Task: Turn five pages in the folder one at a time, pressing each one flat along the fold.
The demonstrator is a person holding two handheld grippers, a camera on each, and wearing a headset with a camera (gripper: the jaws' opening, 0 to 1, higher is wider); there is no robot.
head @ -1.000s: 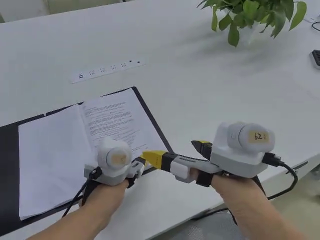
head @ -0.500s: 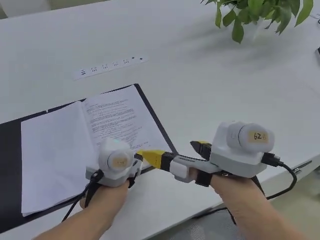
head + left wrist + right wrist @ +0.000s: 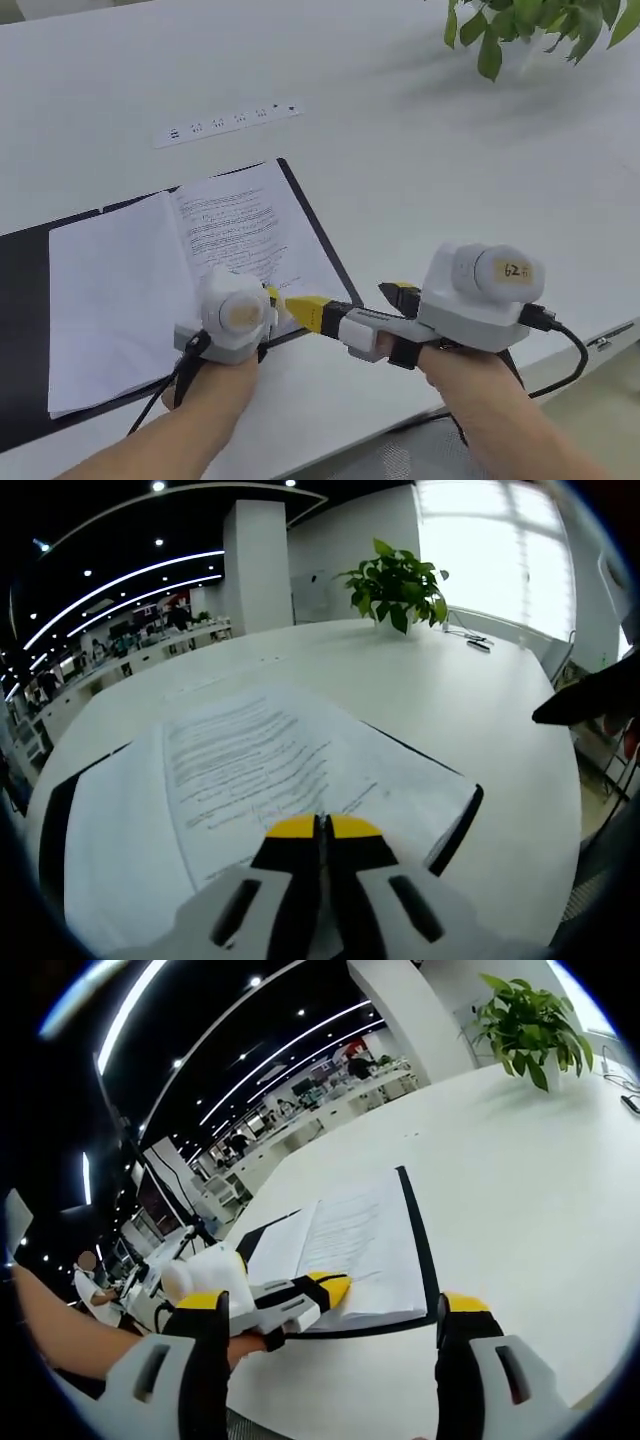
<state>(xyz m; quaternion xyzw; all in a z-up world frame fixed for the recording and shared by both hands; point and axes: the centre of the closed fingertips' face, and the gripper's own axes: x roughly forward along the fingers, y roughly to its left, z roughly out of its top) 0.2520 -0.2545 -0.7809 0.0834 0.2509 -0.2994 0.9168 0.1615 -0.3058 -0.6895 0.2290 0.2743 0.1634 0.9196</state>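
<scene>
The black folder (image 3: 20,330) lies open on the white table, a blank sheet on the left and a printed page (image 3: 235,225) on the right. My left gripper (image 3: 272,297) is shut, its yellow tips resting at the near edge of the printed page (image 3: 250,760); in its own view, the left gripper (image 3: 320,827) has its jaws pressed together over the text. My right gripper (image 3: 345,300) is open just off the folder's near right corner. In its own view, the right gripper (image 3: 335,1305) has its jaws spread wide, framing the folder (image 3: 415,1230) and the left gripper.
A white socket strip (image 3: 225,122) is set in the table beyond the folder. A potted plant (image 3: 530,25) stands at the far right. A black cable (image 3: 570,345) trails from the right gripper over the table's near edge. Bare tabletop (image 3: 450,180) lies right of the folder.
The left gripper has moved forward from off the folder's near edge onto the printed page's lower edge. The right gripper has held its place; the head camera has shifted a little.
</scene>
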